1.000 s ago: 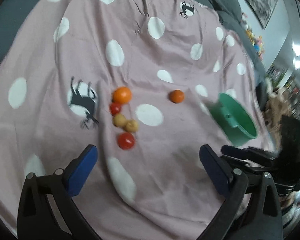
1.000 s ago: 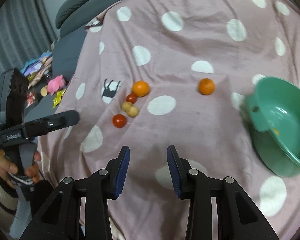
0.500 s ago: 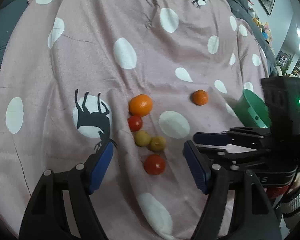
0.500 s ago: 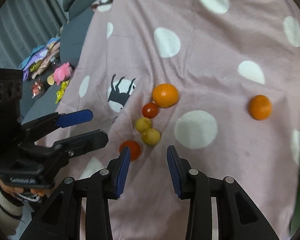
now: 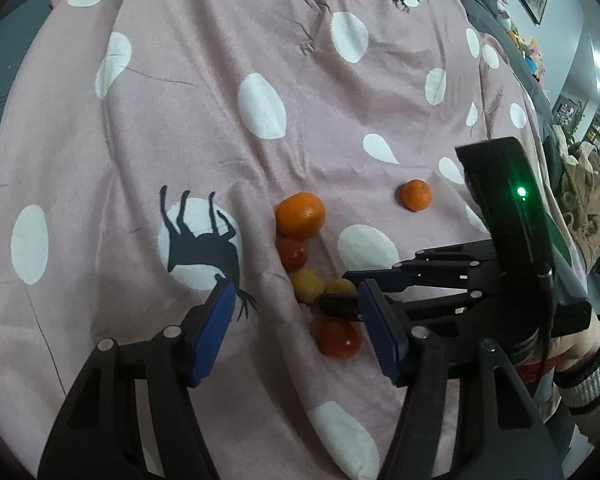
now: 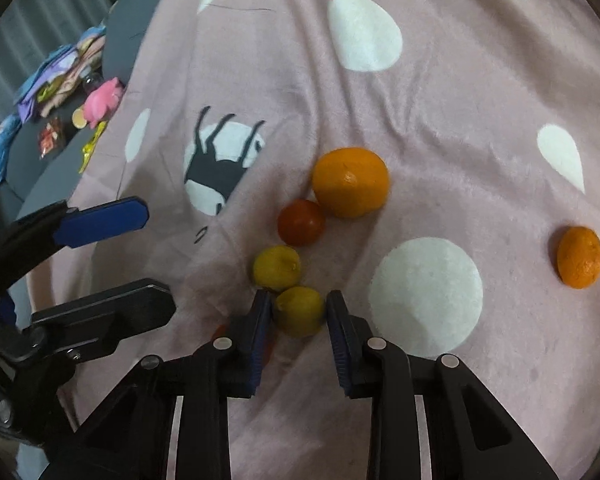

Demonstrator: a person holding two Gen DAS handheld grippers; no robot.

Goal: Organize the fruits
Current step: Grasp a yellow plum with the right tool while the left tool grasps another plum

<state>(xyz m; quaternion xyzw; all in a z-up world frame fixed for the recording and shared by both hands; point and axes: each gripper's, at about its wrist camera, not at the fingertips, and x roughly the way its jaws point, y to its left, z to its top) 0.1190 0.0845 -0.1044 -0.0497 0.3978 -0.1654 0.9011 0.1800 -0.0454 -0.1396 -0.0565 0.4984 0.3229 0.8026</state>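
Right gripper jaws clamped on the near yellow fruit, dead centre between them on the bed. Left gripper jaws closing, empty; red tomato just right of centre.

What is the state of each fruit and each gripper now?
Near yellow fruit: gripped by right gripper.
Far yellow fruit: free.
Big orange: free.
Small orange: apart, free.
Left gripper: closing, holding nothing.
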